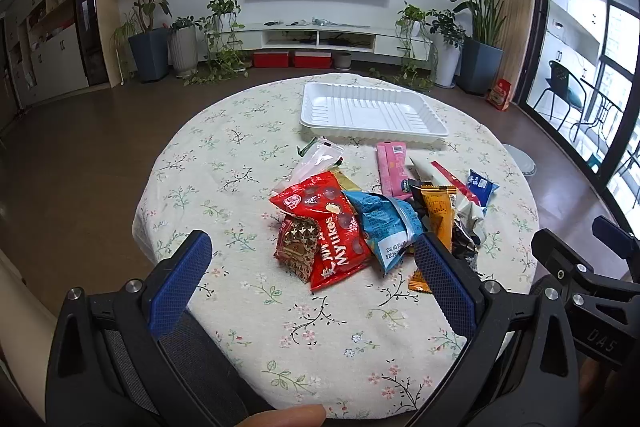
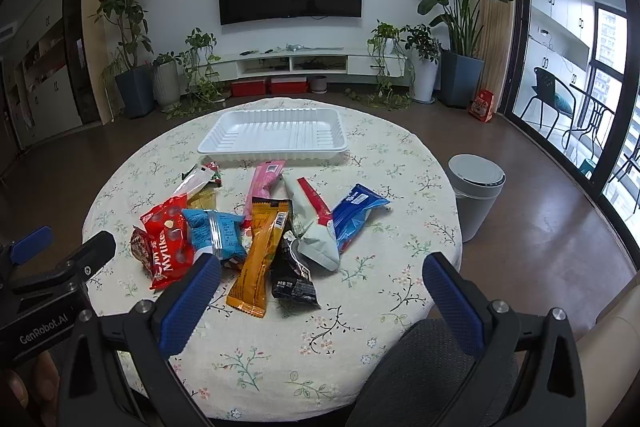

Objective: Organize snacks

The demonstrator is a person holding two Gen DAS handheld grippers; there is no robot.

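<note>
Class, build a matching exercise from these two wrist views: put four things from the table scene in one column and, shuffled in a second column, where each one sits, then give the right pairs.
Things
1. white tray
2. red Mylikes bag
3. dark blue packet
4. orange packet

Places
A. right edge of the snack pile
B. far side of the table, behind the pile
C. near the middle of the pile, its end toward the camera
D. left part of the pile, beside a light blue packet

Pairs: 1-B, 2-D, 3-A, 4-C
</note>
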